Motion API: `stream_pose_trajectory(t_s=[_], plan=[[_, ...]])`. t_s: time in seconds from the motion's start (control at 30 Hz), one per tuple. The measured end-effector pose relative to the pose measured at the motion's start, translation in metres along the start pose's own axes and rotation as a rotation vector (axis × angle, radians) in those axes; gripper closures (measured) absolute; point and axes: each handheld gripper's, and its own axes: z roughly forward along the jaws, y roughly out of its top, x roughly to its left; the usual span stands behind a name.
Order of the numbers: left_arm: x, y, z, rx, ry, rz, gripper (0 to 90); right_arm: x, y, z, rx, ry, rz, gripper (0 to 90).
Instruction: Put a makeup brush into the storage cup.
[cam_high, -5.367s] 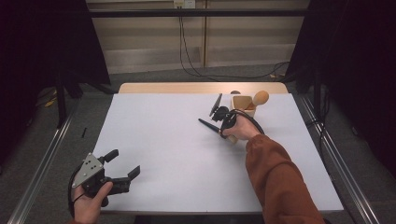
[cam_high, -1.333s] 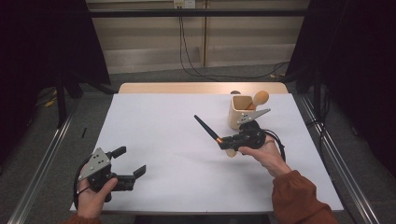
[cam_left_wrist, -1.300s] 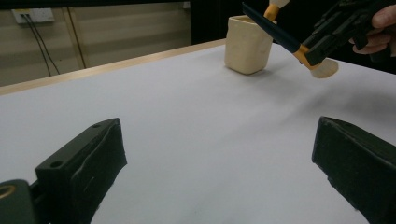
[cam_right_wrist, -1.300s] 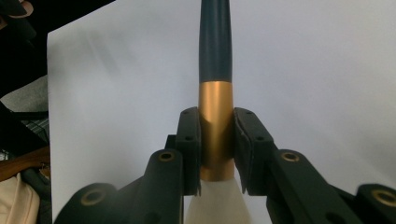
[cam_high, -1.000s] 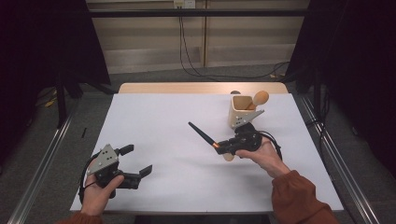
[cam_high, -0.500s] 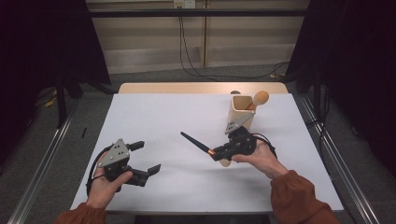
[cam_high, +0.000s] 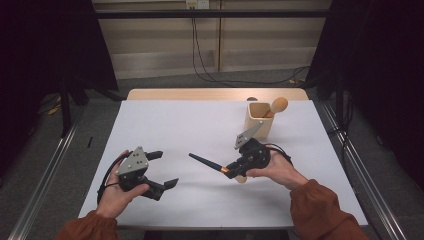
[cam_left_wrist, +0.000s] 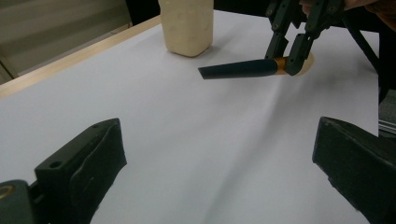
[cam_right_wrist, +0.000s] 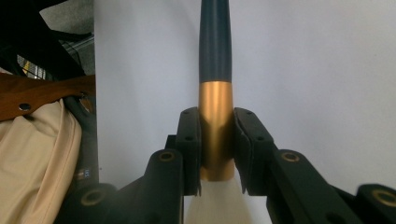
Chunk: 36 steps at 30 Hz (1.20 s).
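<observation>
1. Right tool (cam_high: 231, 169) is clamped on the brush (cam_high: 209, 163) at its gold ferrule (cam_right_wrist: 215, 130); both pads press the ferrule's sides in the right gripper view.
2. Brush location: held just above the white table (cam_high: 200, 125), mid-right area, in front of the wooden holder (cam_high: 259, 119).
3. Long axis: close to level. The dark handle runs out from the tool toward the table's left and slightly away from the person in the high view, with its tip a bit higher than the ferrule.
4. The pale bristle end sits behind the pads, toward the right hand (cam_high: 275, 170).
5. Left tool (cam_high: 160, 170) is released: jaws wide apart, nothing between them, low over the near-left table.
6. In the left gripper view the brush handle's tip points left, with the holder (cam_left_wrist: 187, 25) beyond it.
7. A wooden spoon (cam_high: 276, 106) stands in the holder, leaning right.
</observation>
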Motion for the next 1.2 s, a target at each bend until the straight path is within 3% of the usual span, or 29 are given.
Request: stream_pose_trajectory(t_s=[0.17,0.57,0.73,0.87,1.1,1.2], plan=[[0.000,0.005,0.005,0.024,-0.020,-0.002,2.3,0.002,0.002,0.002,0.037,0.004,-0.018,73.5],[-0.004,0.026,0.025,0.123,-0.074,0.054,3.3,0.005,0.009,0.006,0.129,0.023,-0.060,73.5],[-0.003,0.028,0.030,0.147,-0.085,0.051,3.9,0.008,0.013,0.007,0.171,0.034,-0.095,73.5],[-0.004,0.031,0.036,0.194,-0.101,0.068,4.0,0.009,0.016,0.009,0.190,0.026,-0.121,73.5],[-0.004,0.033,0.046,0.243,-0.149,0.069,4.3,0.012,0.020,0.016,0.242,0.029,-0.137,73.5],[-0.005,0.033,0.051,0.285,-0.177,0.078,5.2,0.013,0.021,0.018,0.258,0.032,-0.141,73.5]])
